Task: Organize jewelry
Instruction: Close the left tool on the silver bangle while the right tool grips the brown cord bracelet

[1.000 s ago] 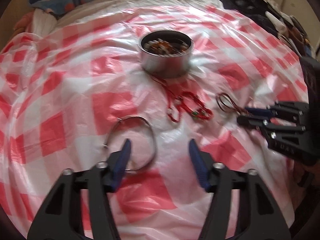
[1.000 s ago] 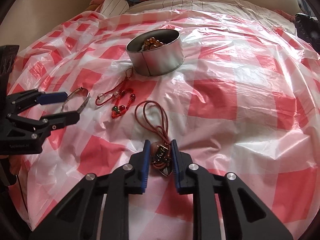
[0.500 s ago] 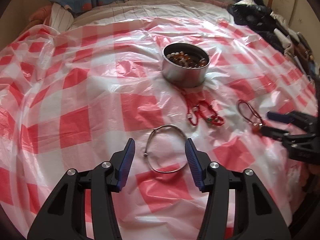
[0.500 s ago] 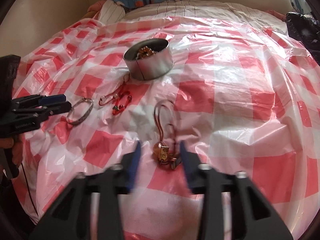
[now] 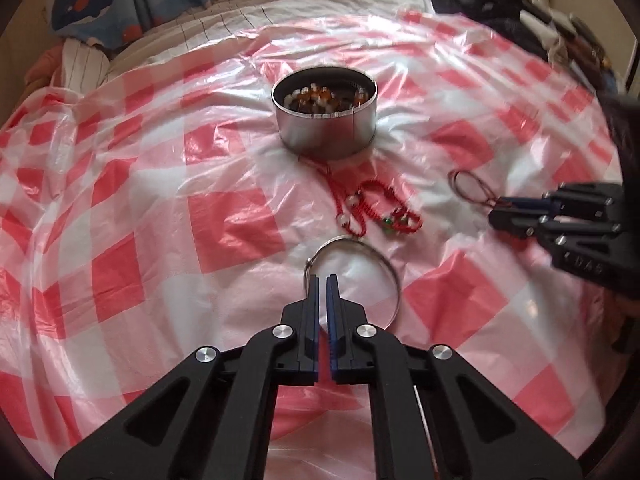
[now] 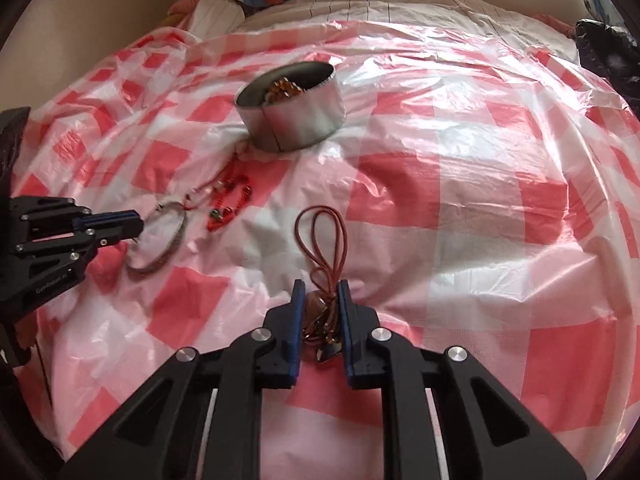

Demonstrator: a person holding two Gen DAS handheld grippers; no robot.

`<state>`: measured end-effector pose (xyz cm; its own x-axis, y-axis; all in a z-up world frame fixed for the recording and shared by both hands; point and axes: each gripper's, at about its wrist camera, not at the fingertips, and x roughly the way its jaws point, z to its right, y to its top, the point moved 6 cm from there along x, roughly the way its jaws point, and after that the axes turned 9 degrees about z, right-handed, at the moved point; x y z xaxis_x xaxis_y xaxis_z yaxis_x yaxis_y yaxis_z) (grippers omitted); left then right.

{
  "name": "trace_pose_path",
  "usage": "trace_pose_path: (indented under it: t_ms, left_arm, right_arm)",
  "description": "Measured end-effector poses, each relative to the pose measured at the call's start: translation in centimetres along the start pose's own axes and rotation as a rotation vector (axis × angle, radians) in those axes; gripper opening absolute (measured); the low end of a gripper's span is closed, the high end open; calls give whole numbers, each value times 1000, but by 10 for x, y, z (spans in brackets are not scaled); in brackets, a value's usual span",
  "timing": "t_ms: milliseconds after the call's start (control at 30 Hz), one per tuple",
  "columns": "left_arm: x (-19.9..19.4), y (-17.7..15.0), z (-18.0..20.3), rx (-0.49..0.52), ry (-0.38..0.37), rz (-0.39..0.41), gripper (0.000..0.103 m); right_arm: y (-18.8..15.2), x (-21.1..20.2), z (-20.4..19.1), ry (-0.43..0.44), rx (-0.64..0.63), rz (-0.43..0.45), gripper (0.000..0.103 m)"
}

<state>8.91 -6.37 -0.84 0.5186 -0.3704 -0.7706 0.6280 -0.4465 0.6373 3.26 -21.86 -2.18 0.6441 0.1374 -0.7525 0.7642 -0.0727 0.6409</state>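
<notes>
A round silver tin (image 5: 325, 120) with beads inside stands mid-sheet; it also shows in the right wrist view (image 6: 292, 108). A silver bangle (image 5: 360, 272) lies in front of it, and my left gripper (image 5: 322, 280) is shut on its near-left rim. It shows too in the right wrist view (image 6: 160, 240), with the left gripper (image 6: 136, 224) at its edge. A red beaded string (image 5: 372, 208) lies between bangle and tin. My right gripper (image 6: 320, 288) is shut on the pendant of a brown cord necklace (image 6: 324, 236). The right gripper (image 5: 496, 210) shows at the right in the left view.
A red-and-white checked plastic sheet (image 5: 160, 220) covers a bed. Pillows and a whale-print cloth (image 5: 100, 4) lie at the far left. Dark clothes (image 5: 500, 4) are piled at the far right edge.
My left gripper has closed on the bangle's rim; half a second ago its fingers were wide open around it. My right gripper reopened briefly, then closed again on the pendant.
</notes>
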Motion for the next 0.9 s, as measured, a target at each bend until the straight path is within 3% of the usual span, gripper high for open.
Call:
trace_pose_path:
  t_ms: [167,200,267,300,333,433,467,500,533,633,733,833,900]
  left_arm:
    - [2,-2,-10,-19,37,-13,4]
    - [4,-4,-13,-23,44,-19,10]
    - [8,-6,-14,-31,42,-27,26]
    - [10,-7,-14,-31,51,-26,34]
    - [11,-7,-14,-28,53,-28,35]
    - [18,-10,-12,-5,51,-44,33]
    - [20,-10,-10,15,52,-48,26]
    - [21,-11,-6,30,46,-55,8]
    - [21,-10,-3,47,47,-55,3]
    - [14,-4,-4,49,70,-21,2]
    - [3,5,-14,-4,83,28,2]
    - [4,4,-21,-25,83,19,2]
    - [11,-1,-22,-21,83,-17,3]
  right_arm:
    - [8,-10,-2,22,8,49,17]
    - [8,-9,-1,19,13,50,19]
    - [9,-8,1,21,29,47,47]
    - [10,-8,1,10,27,55,50]
    - [10,-8,1,5,20,58,50]
    - [8,-2,3,-9,16,37,50]
    - [5,2,4,-17,14,21,49]
    - [2,6,5,-23,10,2,49]
    - [0,9,5,-30,3,-12,42]
    - [1,6,2,-23,-11,-1,21]
    - [6,0,2,-15,-4,36,18]
    - [12,-6,3,-9,4,69,20]
    - [12,-5,5,-14,17,64,44]
